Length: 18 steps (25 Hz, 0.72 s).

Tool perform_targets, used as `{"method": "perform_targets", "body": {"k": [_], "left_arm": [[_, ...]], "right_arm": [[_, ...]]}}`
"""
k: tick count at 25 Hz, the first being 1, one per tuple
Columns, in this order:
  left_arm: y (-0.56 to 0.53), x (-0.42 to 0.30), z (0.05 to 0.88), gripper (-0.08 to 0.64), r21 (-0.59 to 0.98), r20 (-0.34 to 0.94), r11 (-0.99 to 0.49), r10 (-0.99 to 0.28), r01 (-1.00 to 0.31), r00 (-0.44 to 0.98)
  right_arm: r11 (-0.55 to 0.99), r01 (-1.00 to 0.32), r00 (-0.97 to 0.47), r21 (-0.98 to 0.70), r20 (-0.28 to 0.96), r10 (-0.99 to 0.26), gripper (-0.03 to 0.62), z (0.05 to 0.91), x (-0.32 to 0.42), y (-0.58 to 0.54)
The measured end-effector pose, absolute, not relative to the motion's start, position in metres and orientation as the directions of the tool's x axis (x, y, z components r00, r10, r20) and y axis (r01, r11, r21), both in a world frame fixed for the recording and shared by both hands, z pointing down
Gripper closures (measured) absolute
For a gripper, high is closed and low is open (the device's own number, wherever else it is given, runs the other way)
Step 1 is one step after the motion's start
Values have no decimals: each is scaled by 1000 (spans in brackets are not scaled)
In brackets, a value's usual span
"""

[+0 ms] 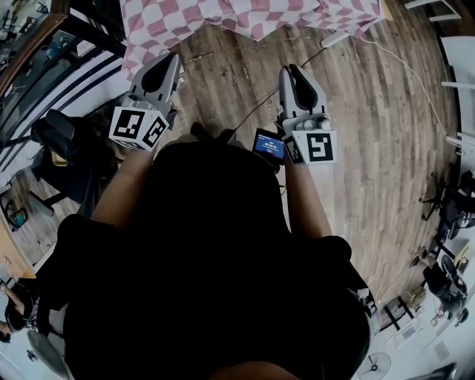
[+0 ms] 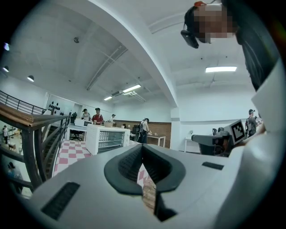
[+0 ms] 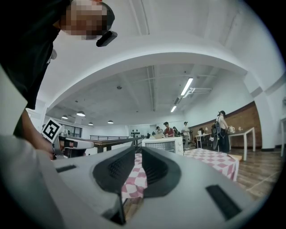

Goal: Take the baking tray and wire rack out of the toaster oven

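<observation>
— Now, straight ahead?
— One white toaster oven (image 3: 163, 144) on one pink-checked table (image 1: 223, 22), well apart across wooden floor (image 1: 371, 148); baking tray and wire rack too small to tell.
— From the head view?
— Only cloth edge and floor; oven solely in both gripper views, three people (image 2: 97, 118) behind it, one railing (image 2: 31, 120) at left.
— Jaws?
— Left gripper (image 2: 143, 146) tips together, right gripper (image 3: 136, 151) a slit apart, nothing between either.

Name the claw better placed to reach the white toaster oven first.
Probably right: the white toaster oven sits almost straight beyond the right claw; from the left claw it lies off to the left. Both empty.
</observation>
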<state>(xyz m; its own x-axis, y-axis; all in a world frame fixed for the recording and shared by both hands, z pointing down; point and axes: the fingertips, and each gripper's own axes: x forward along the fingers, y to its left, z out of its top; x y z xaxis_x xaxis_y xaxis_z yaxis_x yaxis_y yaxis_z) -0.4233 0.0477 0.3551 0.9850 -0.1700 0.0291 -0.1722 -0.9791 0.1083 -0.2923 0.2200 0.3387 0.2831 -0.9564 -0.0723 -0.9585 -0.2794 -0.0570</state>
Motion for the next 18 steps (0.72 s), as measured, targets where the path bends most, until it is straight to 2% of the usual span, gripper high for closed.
{"method": "perform_targets", "body": {"k": [8, 18], "left_arm": [[68, -426, 351, 566, 95, 10, -980, -173, -174, 985], [90, -409, 356, 566, 98, 26, -988, -117, -119, 993]], "right_arm": [[-269, -962, 272, -39, -97, -957, 541, 334, -296, 237], [-282, -957, 288, -63, -124, -949, 540, 336, -292, 262]]}}
